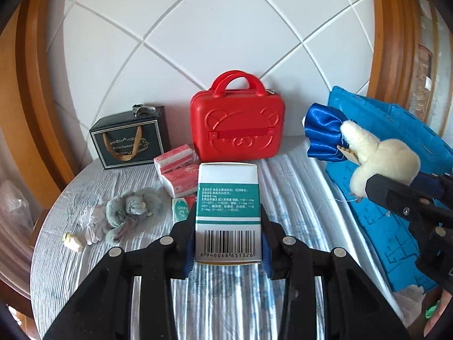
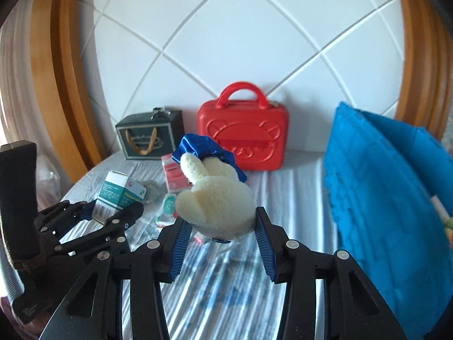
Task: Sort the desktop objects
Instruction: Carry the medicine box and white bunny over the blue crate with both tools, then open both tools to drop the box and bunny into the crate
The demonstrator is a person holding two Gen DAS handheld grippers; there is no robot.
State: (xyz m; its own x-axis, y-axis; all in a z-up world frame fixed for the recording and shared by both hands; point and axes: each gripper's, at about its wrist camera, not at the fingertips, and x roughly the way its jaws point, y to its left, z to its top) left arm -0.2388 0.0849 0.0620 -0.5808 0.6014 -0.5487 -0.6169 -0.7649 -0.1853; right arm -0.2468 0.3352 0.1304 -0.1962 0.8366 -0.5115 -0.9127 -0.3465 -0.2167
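Observation:
My left gripper [image 1: 228, 216] is shut on a white and green medicine box [image 1: 228, 195] with a barcode, held above the table. That box [image 2: 113, 195] and the left gripper [image 2: 113, 215] also show at the left of the right wrist view. My right gripper [image 2: 220, 218] is shut on a cream plush toy [image 2: 218, 198] in a blue satin dress [image 2: 203, 147], its pads pressing both sides. In the left wrist view the plush toy [image 1: 382, 155] hangs in the right gripper [image 1: 396, 182] at the right edge.
A red hard case [image 1: 237, 124] and a dark gift bag [image 1: 130, 141] stand against the tiled wall. Red tissue packs [image 1: 178, 170], a grey plush [image 1: 133, 206], a white glove [image 1: 93, 223] and a small green pack [image 1: 180, 209] lie on the striped tablecloth [image 1: 113, 255]. A blue fabric bin [image 2: 382, 198] stands at the right.

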